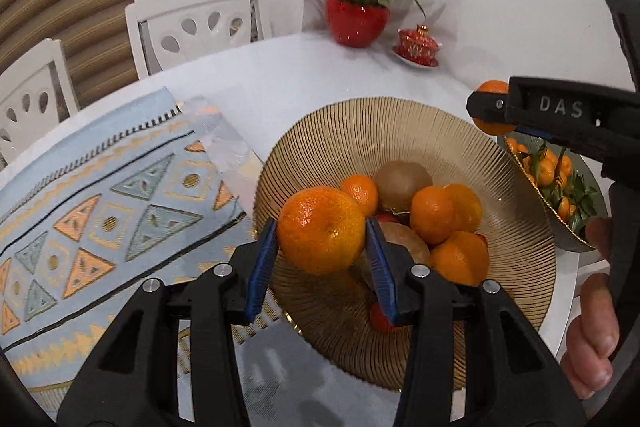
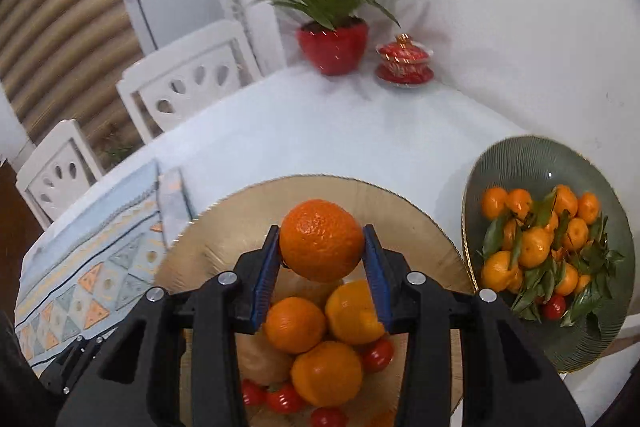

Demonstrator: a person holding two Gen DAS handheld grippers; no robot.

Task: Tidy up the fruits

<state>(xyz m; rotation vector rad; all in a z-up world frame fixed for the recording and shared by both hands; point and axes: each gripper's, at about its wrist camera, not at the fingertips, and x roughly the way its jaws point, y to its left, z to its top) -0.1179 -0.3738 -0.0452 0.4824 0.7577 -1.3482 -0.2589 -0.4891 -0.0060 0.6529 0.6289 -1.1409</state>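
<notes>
left wrist view, biggest first: a round table [image 1: 248,83] under a white cloth, with a patterned blue runner [image 1: 92,203] on its left side. next in size, a ribbed gold bowl [image 1: 516,227] sits beside the runner and holds several oranges, brownish fruits and small red ones. a green bowl [image 2: 532,163] just right of the gold bowl holds leafy mandarins [image 2: 536,243]. a potted plant [image 1: 356,19] in a red pot and a red lidded cup [image 1: 416,47] stand at the far edge, well apart from the bowls. white chairs [image 1: 192,23] ring the table.

left gripper [image 1: 322,231] is clenched on an orange [image 1: 320,231] held above the gold bowl's near-left part. right gripper [image 2: 322,241] grasps another orange [image 2: 320,239] above the gold bowl's pile; in the left wrist view it shows at the right edge, with a hand [image 1: 592,335] below it.
</notes>
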